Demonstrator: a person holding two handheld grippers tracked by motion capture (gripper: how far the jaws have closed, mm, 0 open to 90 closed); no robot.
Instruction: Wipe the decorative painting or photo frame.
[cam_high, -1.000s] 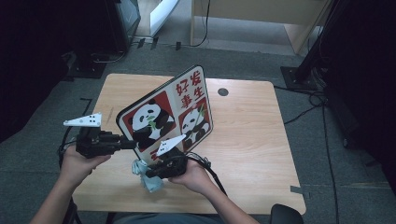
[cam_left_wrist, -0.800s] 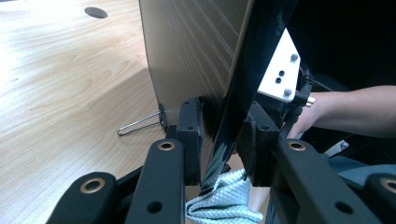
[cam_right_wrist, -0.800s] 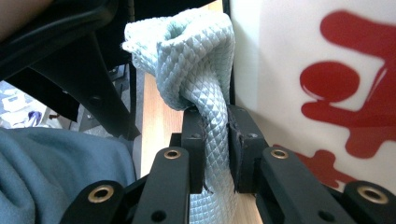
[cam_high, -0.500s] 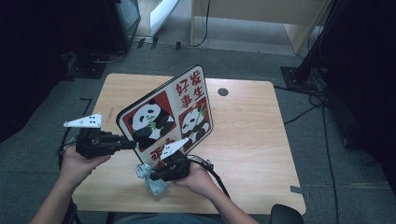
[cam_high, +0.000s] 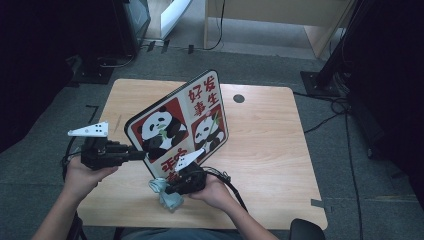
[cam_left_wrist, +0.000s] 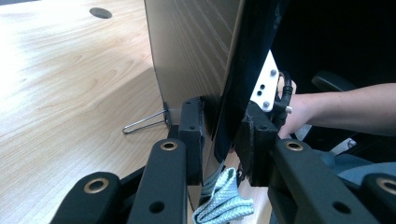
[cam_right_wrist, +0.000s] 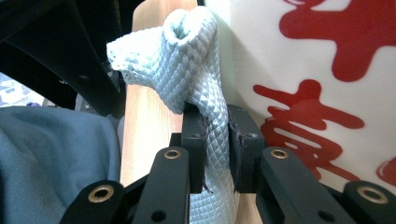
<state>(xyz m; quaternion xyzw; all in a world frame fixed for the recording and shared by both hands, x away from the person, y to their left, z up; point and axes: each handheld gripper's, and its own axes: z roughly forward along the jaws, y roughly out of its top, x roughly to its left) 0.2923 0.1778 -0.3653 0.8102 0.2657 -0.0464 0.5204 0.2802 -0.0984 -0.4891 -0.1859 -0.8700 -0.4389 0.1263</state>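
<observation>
- The worktop (cam_high: 270, 150) is pale wood, with a small round hole near its far edge; dark floor and cables lie around it.
- The panda board (cam_high: 180, 125) stands tilted on the near left part of the worktop, its printed face toward the person. In the left claw view its plain back and a thin wire stand (cam_left_wrist: 144, 122) show.
- The left claw (cam_high: 136, 155) is clamped on the board's left edge and props it up.
- The right claw (cam_high: 169, 190) is closed tight on a pale blue cloth (cam_high: 167, 194), just beside the board's near lower edge.
- Risk: if the cloth is pushed hard against the face, the board could twist in the left claw or tip backward, since its grip is only on one edge.
- Risk: the cloth is bunched, so it may slip out or wipe with only a small patch.
- Hard to tell: whether the cloth touches the board yet, and whether the wire stand bears any weight.
</observation>
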